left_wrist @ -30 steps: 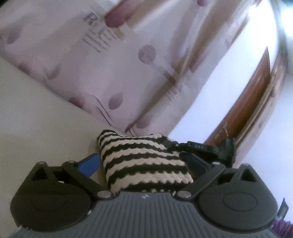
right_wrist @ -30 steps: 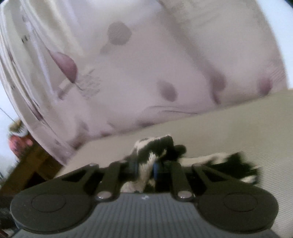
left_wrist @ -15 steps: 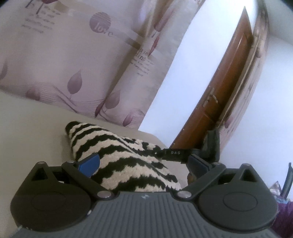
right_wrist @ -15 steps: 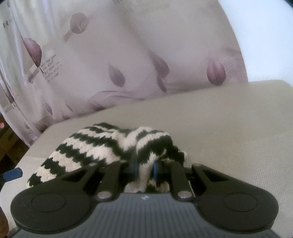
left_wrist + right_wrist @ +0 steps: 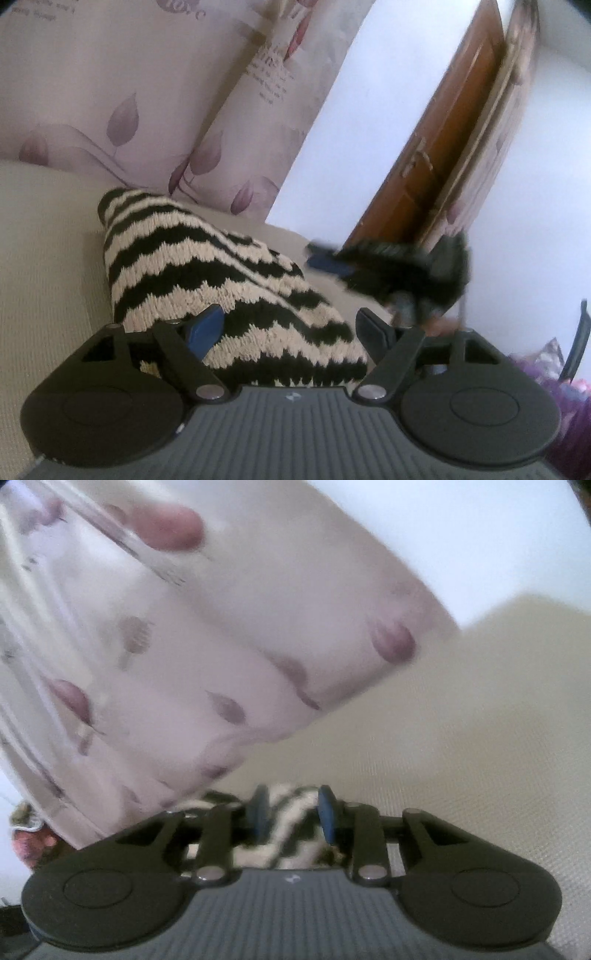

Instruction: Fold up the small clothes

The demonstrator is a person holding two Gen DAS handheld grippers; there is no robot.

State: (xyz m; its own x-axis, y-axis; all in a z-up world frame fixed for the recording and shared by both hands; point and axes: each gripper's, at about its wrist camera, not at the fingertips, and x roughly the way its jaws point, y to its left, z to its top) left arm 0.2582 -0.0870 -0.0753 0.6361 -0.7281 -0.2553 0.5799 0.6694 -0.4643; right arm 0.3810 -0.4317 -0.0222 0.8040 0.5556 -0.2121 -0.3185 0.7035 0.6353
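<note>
A black-and-cream striped knit garment (image 5: 207,273) lies on the beige surface (image 5: 44,258). My left gripper (image 5: 288,325) is open, its jaws wide apart with the knit lying between them. The right gripper shows blurred beyond it in the left wrist view (image 5: 388,258). In the right wrist view my right gripper (image 5: 291,808) has its blue pads (image 5: 327,812) partly apart around a piece of the striped knit (image 5: 288,834); the frame is blurred by motion.
A pale curtain with purple leaf prints (image 5: 147,92) hangs behind the surface and also shows in the right wrist view (image 5: 184,646). A brown wooden door (image 5: 443,140) and a white wall (image 5: 351,110) are at the right.
My right gripper has opened from shut on the knit to pads apart, and its view has swung and blurred. My left gripper stays open over the garment, which now lies flatter.
</note>
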